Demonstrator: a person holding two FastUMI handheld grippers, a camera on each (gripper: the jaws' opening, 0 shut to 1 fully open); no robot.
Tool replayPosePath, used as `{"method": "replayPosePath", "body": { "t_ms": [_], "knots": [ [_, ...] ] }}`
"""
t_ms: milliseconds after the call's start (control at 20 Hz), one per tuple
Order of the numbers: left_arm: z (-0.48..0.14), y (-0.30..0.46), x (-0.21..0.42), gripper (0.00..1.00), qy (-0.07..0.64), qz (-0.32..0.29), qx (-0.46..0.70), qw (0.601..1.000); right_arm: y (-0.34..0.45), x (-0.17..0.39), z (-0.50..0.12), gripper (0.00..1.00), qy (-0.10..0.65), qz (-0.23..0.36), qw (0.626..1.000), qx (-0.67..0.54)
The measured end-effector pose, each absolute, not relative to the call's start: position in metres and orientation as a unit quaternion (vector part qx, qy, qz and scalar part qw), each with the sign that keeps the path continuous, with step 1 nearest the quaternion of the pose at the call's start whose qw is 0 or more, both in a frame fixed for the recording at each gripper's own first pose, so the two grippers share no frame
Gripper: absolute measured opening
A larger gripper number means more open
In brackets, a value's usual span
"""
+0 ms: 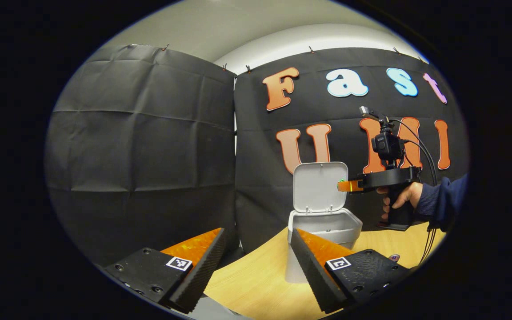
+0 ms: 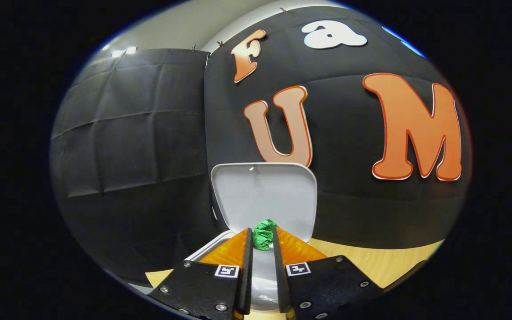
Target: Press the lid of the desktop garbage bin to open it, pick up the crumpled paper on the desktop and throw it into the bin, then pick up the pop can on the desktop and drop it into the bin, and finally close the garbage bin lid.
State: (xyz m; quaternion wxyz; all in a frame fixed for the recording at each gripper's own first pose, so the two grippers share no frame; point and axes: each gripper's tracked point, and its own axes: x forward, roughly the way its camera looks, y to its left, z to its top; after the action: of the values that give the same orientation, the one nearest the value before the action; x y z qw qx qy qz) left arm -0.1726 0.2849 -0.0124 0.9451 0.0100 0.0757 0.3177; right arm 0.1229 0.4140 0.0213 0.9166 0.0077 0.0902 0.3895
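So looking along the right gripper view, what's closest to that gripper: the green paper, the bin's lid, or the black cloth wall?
1. Green crumpled paper: pinched between the right gripper fingers, above the open bin.
2. Bin lid: upright just behind the paper.
3. Black cloth wall: behind the lid, farthest back.

Ahead of your tools, the wooden tabletop (image 1: pixel 256 284) meets the black cloth wall (image 1: pixel 149 146); above the cloth you see a pale ceiling (image 1: pixel 202 26).
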Motion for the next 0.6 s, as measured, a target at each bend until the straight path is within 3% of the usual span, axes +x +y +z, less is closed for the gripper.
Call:
{"method": "replayPosePath", "body": {
  "t_ms": [150,200,250,300,400,450,500,550,600],
  "knots": [
    [-0.017,0.29,-0.176,0.93,0.083,0.325,0.004,0.942,0.42,0.127,0.008,0.29,0.098,0.389,0.916,-0.002],
    [-0.019,0.291,-0.175,0.93,0.085,0.325,0.004,0.942,0.421,0.129,0.006,0.35,0.099,0.387,0.917,0.001],
    [-0.019,0.291,-0.175,0.93,0.086,0.324,0.006,0.942,0.423,0.131,0.003,0.51,0.1,0.383,0.918,0.003],
    [-0.02,0.291,-0.174,0.98,0.087,0.323,0.008,0.942,0.421,0.134,-0.001,0.54,0.101,0.377,0.921,0.001],
    [-0.02,0.291,-0.171,0.94,0.087,0.321,0.009,0.943,0.417,0.137,-0.004,0.75,0.1,0.369,0.924,-0.003],
    [-0.02,0.29,-0.168,0.98,0.085,0.318,0.008,0.944,0.415,0.139,-0.003,0.8,0.098,0.367,0.925,-0.002],
    [-0.019,0.289,-0.167,0.99,0.084,0.316,0.007,0.945,0.412,0.139,-0.001,0.97,0.092,0.365,0.927,0.001],
    [-0.018,0.287,-0.163,0.99,0.082,0.311,0.007,0.947,0.407,0.14,0.004,0.89,0.084,0.361,0.929,0.005],
    [-0.02,0.283,-0.16,0.99,0.083,0.305,0.007,0.949,0.399,0.138,0.006,0.93,0.081,0.356,0.931,0.006]
  ]
}}
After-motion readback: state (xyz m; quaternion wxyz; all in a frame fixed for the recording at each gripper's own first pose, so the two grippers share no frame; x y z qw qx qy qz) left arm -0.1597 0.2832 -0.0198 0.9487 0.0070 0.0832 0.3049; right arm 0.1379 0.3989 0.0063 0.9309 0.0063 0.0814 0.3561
